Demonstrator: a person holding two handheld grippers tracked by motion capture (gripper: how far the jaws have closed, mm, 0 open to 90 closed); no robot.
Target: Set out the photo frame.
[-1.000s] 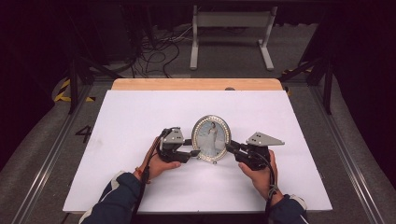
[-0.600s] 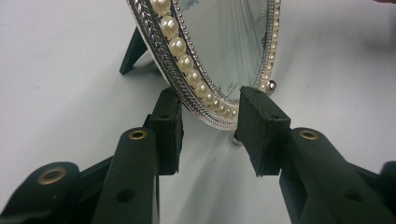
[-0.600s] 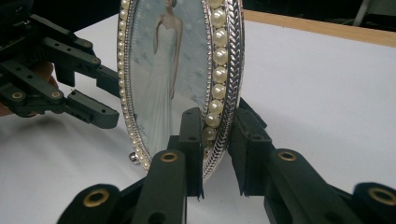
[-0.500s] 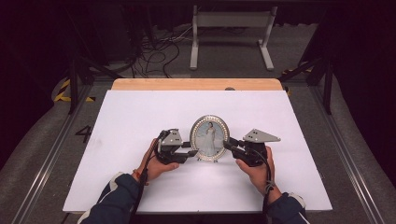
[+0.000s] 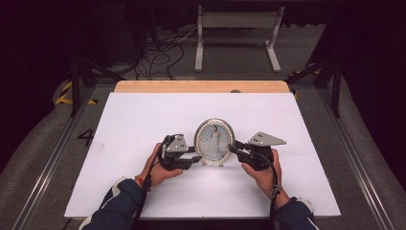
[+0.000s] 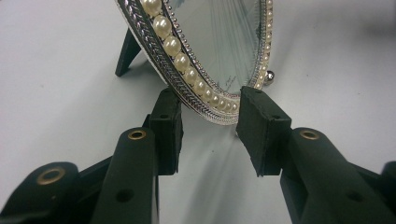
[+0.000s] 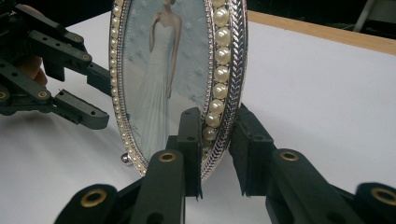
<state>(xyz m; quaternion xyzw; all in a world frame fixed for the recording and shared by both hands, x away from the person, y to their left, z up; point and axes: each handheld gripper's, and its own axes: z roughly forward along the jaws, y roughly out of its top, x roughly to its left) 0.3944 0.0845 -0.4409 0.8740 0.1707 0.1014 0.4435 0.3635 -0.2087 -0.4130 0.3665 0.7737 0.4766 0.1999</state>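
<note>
The oval picture frame (image 5: 214,142) is stood upright mid-desk (image 5: 143,115) on its back leg. It's pinched at 3 o'clock by the right claw (image 7: 215,140); the left claw (image 6: 208,126) at 9 is spread around the rim, so letting go is half done.

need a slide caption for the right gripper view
Right tongs clamp the pearl-rimmed oval frame upright on the white table; left tongs sit at its far edge.
</note>
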